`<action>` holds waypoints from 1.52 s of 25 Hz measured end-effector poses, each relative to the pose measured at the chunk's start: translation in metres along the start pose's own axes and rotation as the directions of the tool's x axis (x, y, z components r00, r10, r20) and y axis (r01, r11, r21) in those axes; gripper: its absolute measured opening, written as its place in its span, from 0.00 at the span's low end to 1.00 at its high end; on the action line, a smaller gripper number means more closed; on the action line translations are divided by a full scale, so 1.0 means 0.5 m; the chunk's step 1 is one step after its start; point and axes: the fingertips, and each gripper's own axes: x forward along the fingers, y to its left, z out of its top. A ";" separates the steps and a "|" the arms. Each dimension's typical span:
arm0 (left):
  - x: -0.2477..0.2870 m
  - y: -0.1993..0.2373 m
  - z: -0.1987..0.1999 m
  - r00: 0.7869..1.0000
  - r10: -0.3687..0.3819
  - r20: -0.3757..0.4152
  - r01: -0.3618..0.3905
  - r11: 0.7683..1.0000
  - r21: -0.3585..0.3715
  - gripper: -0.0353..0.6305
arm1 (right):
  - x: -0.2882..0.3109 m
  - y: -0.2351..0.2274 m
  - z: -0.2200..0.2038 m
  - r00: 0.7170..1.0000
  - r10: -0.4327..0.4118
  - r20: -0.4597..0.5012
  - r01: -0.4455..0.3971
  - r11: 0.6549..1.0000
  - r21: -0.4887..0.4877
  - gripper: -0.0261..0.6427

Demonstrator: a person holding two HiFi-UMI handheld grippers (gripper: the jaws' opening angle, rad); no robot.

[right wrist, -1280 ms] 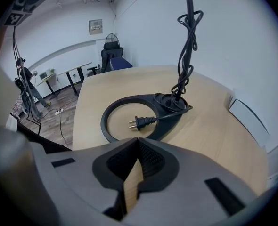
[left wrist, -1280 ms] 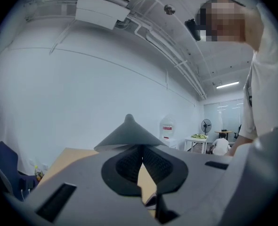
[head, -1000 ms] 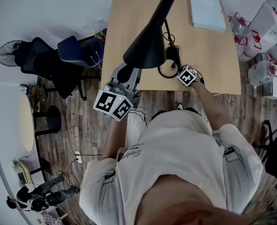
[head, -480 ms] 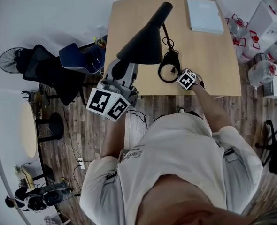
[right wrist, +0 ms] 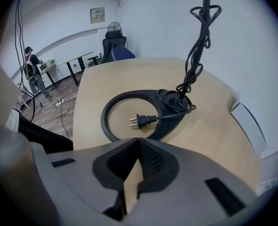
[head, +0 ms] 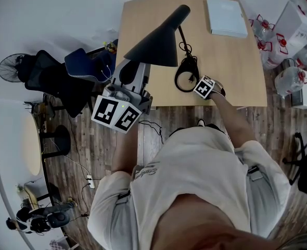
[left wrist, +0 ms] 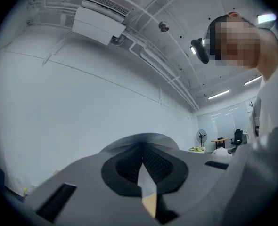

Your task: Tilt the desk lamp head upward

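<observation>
Head view: the black cone-shaped desk lamp head [head: 152,43] hangs over the near left part of the light wooden table [head: 231,72], its wide mouth turned toward the left gripper [head: 131,76], whose tips pass under the shade's lower rim. The right gripper [head: 199,84] sits just beside the black ring-shaped lamp base [head: 177,82].

Left gripper view: the jaws are pressed together, pointing up at the ceiling, and a grey curved surface [left wrist: 139,139] arches just past them.

Right gripper view: the jaws are together and empty. A black 2-pin plug [right wrist: 141,120] lies inside the ring.
</observation>
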 end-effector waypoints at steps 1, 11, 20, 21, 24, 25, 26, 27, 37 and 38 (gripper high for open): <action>0.003 0.000 0.004 1.000 0.000 0.007 0.000 1.000 0.002 0.07 | 0.000 -0.001 -0.001 1.000 0.001 0.000 -0.001 1.000 0.001 0.03; 0.002 -0.005 0.007 0.999 -0.019 0.039 0.018 1.000 0.010 0.07 | 0.001 -0.002 -0.002 1.000 0.002 -0.007 -0.002 1.000 0.008 0.03; -0.031 -0.006 -0.043 0.999 -0.043 -0.001 0.043 0.999 -0.009 0.07 | -0.002 0.002 -0.002 0.999 -0.045 -0.016 0.046 0.998 0.043 0.03; -0.036 -0.004 -0.049 0.999 -0.048 -0.009 0.048 0.999 -0.020 0.07 | -0.001 0.001 -0.001 0.998 -0.056 -0.020 0.057 0.997 0.046 0.03; -0.056 0.007 -0.058 0.998 -0.065 -0.024 0.063 0.997 -0.053 0.07 | 0.006 0.002 0.002 0.995 -0.089 -0.036 0.090 0.995 0.048 0.03; -0.062 0.010 -0.058 0.997 -0.069 -0.027 0.068 0.996 -0.060 0.07 | 0.007 0.004 0.003 0.995 -0.096 -0.041 0.098 0.994 0.046 0.03; -0.066 0.012 -0.058 0.997 -0.075 -0.030 0.073 0.995 -0.068 0.07 | 0.007 0.006 0.004 0.994 -0.099 -0.047 0.101 0.994 0.045 0.03; -0.068 0.010 -0.060 0.996 -0.083 -0.035 0.080 0.994 -0.078 0.07 | 0.006 0.008 0.003 0.994 -0.096 -0.057 0.099 0.994 0.046 0.03; -0.139 0.002 -0.187 0.976 -0.139 -0.166 0.112 0.980 -0.164 0.07 | -0.105 0.058 0.000 0.989 -0.136 0.054 0.120 0.966 0.228 0.03; -0.145 0.003 -0.205 0.974 -0.139 -0.179 0.109 0.980 -0.170 0.07 | -0.124 0.066 0.004 0.986 -0.149 0.081 0.126 0.964 0.236 0.03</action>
